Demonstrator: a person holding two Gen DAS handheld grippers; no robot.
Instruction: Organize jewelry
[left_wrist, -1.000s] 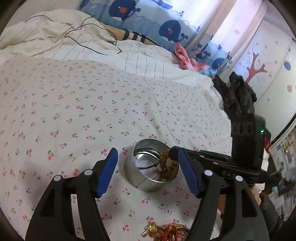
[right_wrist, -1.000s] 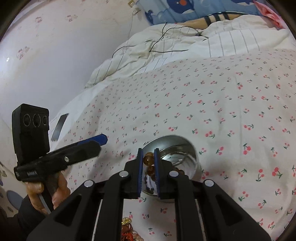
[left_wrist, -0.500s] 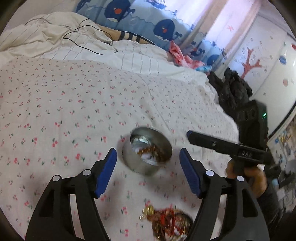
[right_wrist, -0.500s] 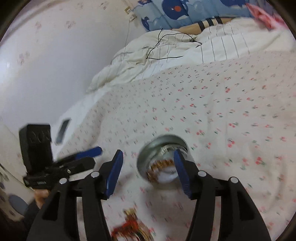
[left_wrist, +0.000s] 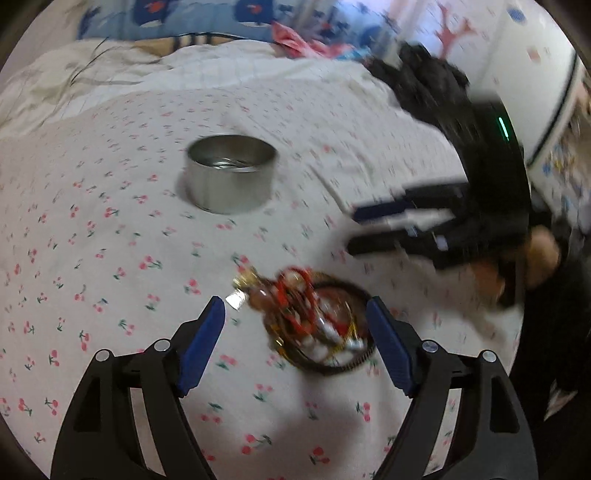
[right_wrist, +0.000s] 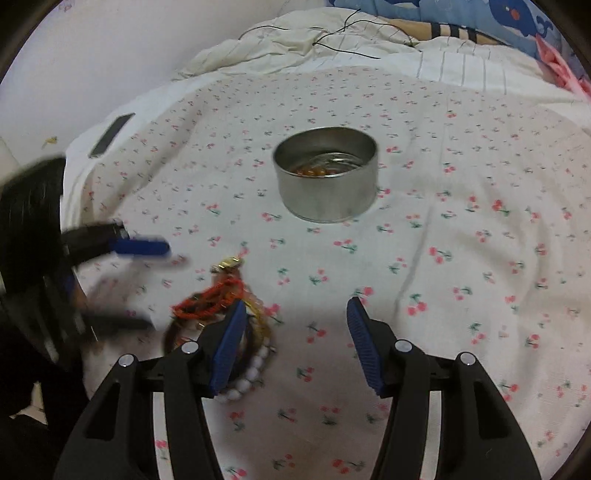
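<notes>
A round metal tin (left_wrist: 231, 177) stands on the cherry-print bedsheet; in the right wrist view the tin (right_wrist: 327, 173) holds amber beads and a thin ring. A tangled pile of jewelry (left_wrist: 310, 321) with red cord, white beads and a dark bangle lies nearer me; the pile also shows in the right wrist view (right_wrist: 214, 299). My left gripper (left_wrist: 295, 347) is open and empty, its fingers either side of the pile. My right gripper (right_wrist: 295, 343) is open and empty, just right of the pile. The right gripper appears blurred in the left view (left_wrist: 413, 225).
A rumpled white duvet (right_wrist: 332, 40) with a black cable lies behind. A phone (right_wrist: 110, 134) rests at the bed's left edge. Dark clothing (left_wrist: 424, 81) sits at the right edge. The cherry-print bedsheet (right_wrist: 461, 240) spreads around the tin.
The right gripper opened and let the amber bead string fall into the tin. Both grippers then drew back from the tin toward the jewelry pile.
</notes>
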